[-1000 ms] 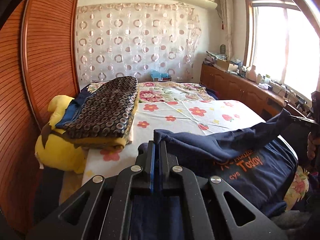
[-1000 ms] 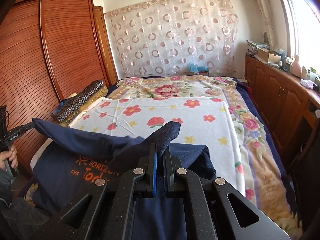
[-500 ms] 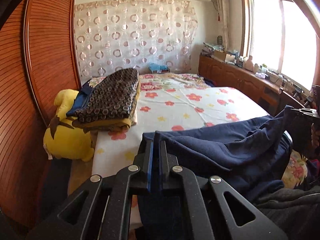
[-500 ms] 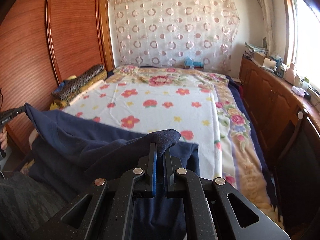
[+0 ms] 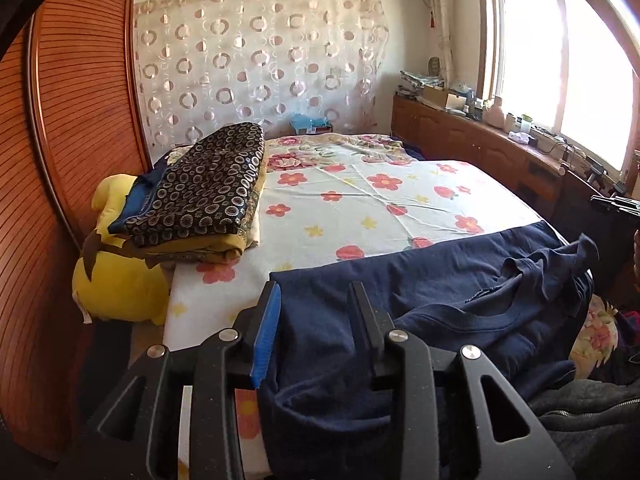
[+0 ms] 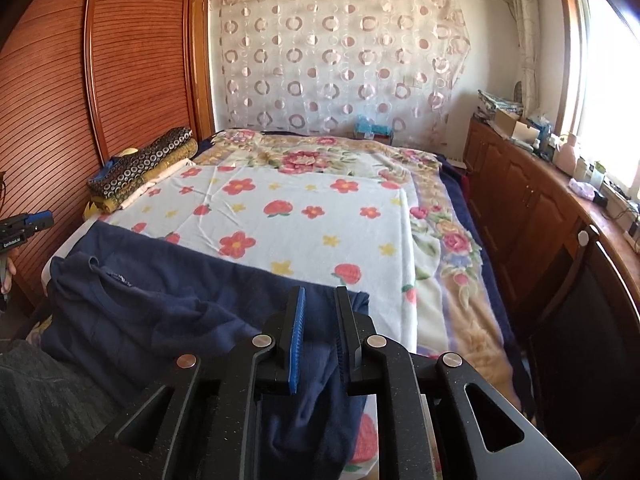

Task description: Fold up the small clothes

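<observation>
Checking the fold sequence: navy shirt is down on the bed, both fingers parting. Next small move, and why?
Probably draw both grippers back clear of the cloth. The navy shirt lies spread on the floral sheet, and both the left gripper and right gripper are opening with fabric between their fingers, not pinched. Its collar end looks rumpled, so a regrasp there would likely follow.

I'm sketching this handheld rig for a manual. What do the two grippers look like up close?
Both match: the left gripper and right gripper are matte black, speckled linkage frames with triangular cut-outs and round silver pivot pins. Each has two flat black fingers, and a ribbed blue pad lines the left-hand one. No cables show.
</observation>
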`<state>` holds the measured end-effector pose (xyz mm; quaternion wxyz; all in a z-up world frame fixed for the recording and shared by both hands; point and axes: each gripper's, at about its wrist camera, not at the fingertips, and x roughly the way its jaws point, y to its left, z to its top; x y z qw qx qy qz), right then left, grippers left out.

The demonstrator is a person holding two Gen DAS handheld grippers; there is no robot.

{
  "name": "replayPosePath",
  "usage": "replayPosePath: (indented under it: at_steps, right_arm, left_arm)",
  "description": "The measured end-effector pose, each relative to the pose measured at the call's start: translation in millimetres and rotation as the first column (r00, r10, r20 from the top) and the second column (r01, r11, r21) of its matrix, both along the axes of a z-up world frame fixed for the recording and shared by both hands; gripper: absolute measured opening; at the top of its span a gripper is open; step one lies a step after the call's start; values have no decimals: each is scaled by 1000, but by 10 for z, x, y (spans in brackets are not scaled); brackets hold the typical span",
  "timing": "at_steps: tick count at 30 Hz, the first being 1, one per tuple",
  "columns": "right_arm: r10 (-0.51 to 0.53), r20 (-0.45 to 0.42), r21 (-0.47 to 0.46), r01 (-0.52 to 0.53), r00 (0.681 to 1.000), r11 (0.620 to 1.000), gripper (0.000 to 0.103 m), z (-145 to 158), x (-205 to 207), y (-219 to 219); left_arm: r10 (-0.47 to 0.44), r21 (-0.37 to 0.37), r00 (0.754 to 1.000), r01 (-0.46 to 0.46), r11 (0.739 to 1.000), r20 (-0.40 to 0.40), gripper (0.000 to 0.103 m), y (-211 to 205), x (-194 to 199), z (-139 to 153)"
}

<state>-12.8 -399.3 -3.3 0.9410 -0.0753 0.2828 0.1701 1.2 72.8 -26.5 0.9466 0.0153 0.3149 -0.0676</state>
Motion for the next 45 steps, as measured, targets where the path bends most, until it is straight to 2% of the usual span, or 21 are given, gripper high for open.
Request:
replayPosePath:
  at_steps: [3,6,11,15,16,18,21,23,24,25,26,33,40,45]
  right_arm:
    - [-6,6,0,6,1000,1000,25,-19,22,13]
    - [-2,-22,23,2,1000,1000,37,-106,195,56]
    - [-11,-77,4,12,997,1000,39,-358,486,8]
    - [-25,-137,-1,25,990,1000,39,-511,722,33]
    - [-28,-149,0,28,988,1000,39,-537,775,25]
    - [-36,-168,-1,36,985,999,39,-577,855,38]
    - [-39,-183,0,39,982,999,39,-603,903,36]
    - [-31,-193,0,32,981,999,40,-603,922,40]
    - [-29,-197,-1,30,980,1000,46,-598,933,44]
    - [-32,-200,-7,31,979,999,49,-600,952,38]
    - [-37,-202,-14,35,979,999,50,-609,971,38]
    - [-46,-223,-34,39,974,999,55,-691,1050,27]
    - [-45,-233,-32,38,972,999,58,-713,1104,27]
    - [-42,-235,-40,33,971,999,60,-720,1106,48]
  left_arm:
    - [1,8,1000,-1,1000,-12,36,18,148,-31]
    - [5,1,999,-5,1000,-32,36,71,331,-83]
    - [20,9,994,-19,1000,-104,36,183,672,-283]
    - [20,-9,989,-21,1000,-144,36,229,765,-417]
    - [35,-12,988,-37,999,-149,30,239,763,-439]
    - [20,-27,989,-24,999,-147,11,229,735,-441]
    - [13,-30,991,-17,999,-129,11,217,696,-392]
    - [26,-12,994,-27,1000,-109,32,213,696,-351]
    - [34,-6,994,-35,999,-100,58,219,706,-335]
    - [46,4,994,-46,999,-95,77,229,718,-325]
    - [63,28,993,-60,998,-97,82,227,731,-322]
    - [56,38,984,-50,998,-169,82,282,850,-466]
    - [41,42,952,-30,999,-304,82,291,1016,-788]
    - [25,14,949,-22,1000,-314,82,314,1058,-801]
